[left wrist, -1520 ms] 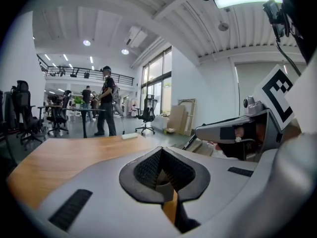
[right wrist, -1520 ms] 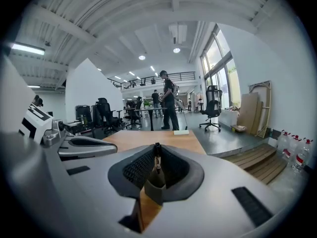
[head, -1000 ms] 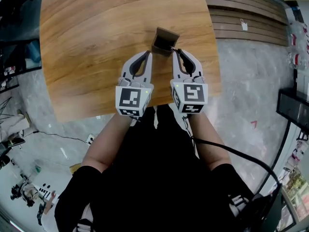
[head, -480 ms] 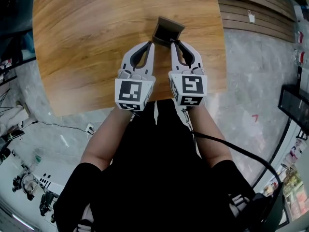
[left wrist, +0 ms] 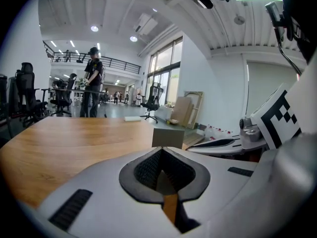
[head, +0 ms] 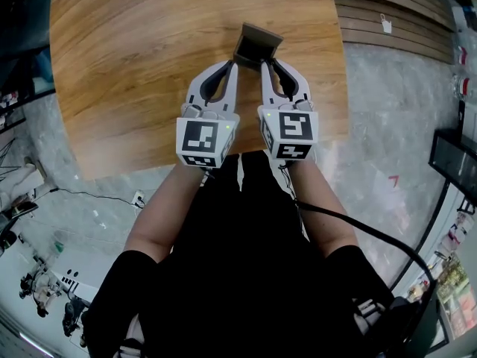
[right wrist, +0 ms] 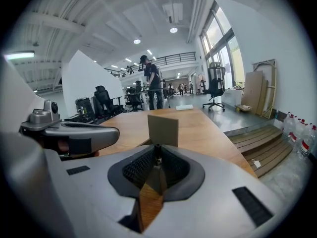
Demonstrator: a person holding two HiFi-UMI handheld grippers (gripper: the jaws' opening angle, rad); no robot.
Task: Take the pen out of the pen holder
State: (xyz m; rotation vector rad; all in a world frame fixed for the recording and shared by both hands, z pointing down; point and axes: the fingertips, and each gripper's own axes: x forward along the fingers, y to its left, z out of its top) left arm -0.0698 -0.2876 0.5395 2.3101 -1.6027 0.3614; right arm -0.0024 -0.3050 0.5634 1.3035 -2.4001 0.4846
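The brown box-shaped pen holder [head: 258, 43] stands upright near the table's right edge; it also shows as the pen holder [left wrist: 167, 137] and the pen holder [right wrist: 163, 129]. My right gripper [head: 264, 65] is at its near face, and its jaws are shut on a thin dark pen [right wrist: 158, 146], of which only the tip shows between the pads. My left gripper [head: 233, 66] is shut with nothing in it, just left of the holder's near corner. Seen from each other, the right gripper [left wrist: 224, 144] and the left gripper [right wrist: 74, 134] lie close side by side.
The wooden table [head: 141, 58] stretches left and far. Wooden steps [head: 395, 21] and grey floor lie to its right. A black cable [head: 373, 237] trails from the right gripper. Office chairs [left wrist: 20, 95] and a standing person [left wrist: 92, 83] are far behind.
Both grippers and the holder sit higher in the head view than a second ago. The right gripper has edged slightly left toward the holder. Both jaws stay shut.
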